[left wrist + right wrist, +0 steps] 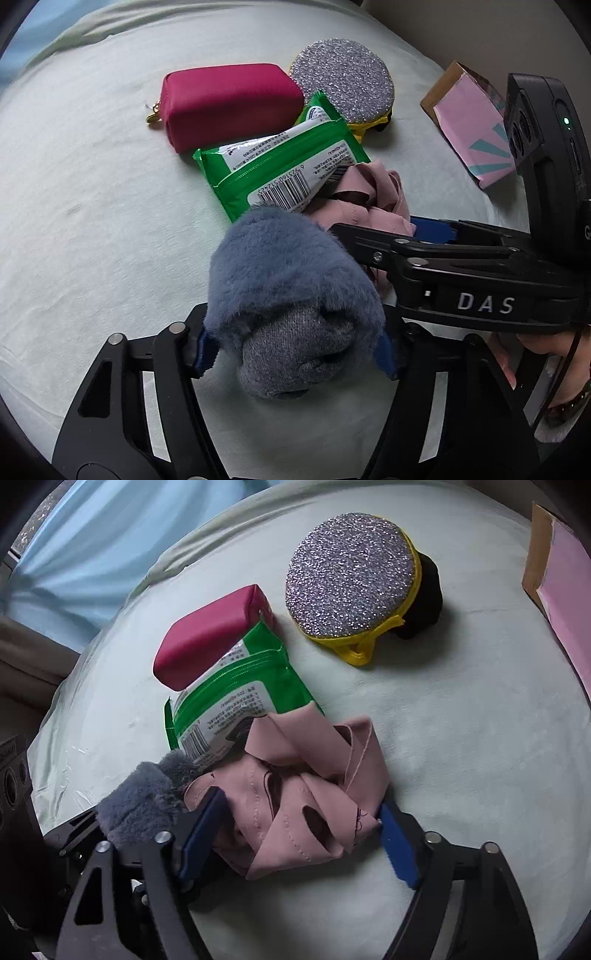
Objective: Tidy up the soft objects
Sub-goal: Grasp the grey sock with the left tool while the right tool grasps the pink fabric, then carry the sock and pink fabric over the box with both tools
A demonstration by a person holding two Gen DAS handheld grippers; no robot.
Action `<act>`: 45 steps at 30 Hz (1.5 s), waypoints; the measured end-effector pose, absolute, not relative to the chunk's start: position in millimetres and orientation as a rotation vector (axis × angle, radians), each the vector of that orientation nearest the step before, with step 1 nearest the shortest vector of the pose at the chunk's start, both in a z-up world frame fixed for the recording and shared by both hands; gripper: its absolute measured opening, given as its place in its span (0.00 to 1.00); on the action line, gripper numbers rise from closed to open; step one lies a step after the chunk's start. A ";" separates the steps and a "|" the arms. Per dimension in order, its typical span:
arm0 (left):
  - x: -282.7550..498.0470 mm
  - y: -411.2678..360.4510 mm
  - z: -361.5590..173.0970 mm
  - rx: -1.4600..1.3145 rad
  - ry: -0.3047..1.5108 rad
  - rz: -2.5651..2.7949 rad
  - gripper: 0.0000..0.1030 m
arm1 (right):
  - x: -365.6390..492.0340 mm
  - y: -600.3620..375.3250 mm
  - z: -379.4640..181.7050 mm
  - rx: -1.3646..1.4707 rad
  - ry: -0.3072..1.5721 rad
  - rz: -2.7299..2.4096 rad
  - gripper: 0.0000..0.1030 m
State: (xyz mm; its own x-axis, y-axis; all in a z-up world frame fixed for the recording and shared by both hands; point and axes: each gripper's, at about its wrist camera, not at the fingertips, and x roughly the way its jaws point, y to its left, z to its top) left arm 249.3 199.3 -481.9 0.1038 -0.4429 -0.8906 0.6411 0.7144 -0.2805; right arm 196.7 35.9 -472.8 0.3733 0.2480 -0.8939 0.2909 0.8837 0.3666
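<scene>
My left gripper [295,350] is shut on a fuzzy blue-grey sock [291,295], held just above the pale green bed sheet [92,221]. The sock also shows in the right wrist view [144,805]. My right gripper [299,830] is shut on a bunched pink fabric strap [295,794], which also shows in the left wrist view [369,195]. The strap rests against a green wipes pack [280,166] that also shows in the right wrist view [236,698]. The two grippers are side by side, the right one just right of the sock.
A magenta zip pouch [229,103] lies behind the wipes pack, beside a round glittery silver pad with yellow trim [343,81]. A pink and brown paper bag [472,122] stands at the right. A light blue curtain [92,535] hangs beyond the bed's left edge.
</scene>
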 end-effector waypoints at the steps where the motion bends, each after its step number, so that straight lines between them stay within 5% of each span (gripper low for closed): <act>1: 247.8 198.9 -481.4 0.192 1.224 -0.807 0.55 | 197.8 37.1 -473.2 0.505 1.204 -0.029 0.61; 5: 246.2 201.7 -477.8 0.152 1.223 -0.792 0.48 | 199.0 33.8 -473.2 0.483 1.196 -0.027 0.38; 14: 238.8 209.0 -460.9 0.134 1.217 -0.750 0.43 | 192.9 32.6 -464.2 0.510 1.175 -0.009 0.25; 26: 219.4 219.4 -395.9 0.117 1.185 -0.681 0.43 | 173.6 22.2 -405.9 0.528 1.112 0.005 0.24; 45: 174.0 151.7 -202.9 -0.040 1.022 -0.514 0.43 | 125.3 -74.4 -210.7 0.408 0.959 0.086 0.24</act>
State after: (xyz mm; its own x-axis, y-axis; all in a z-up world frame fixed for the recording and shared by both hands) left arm 174.0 151.7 -202.9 0.4146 -0.4269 -0.8036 0.3904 0.8812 -0.2667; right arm 125.3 -74.4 -210.7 0.5769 0.2499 -0.7776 0.1073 0.9206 0.3754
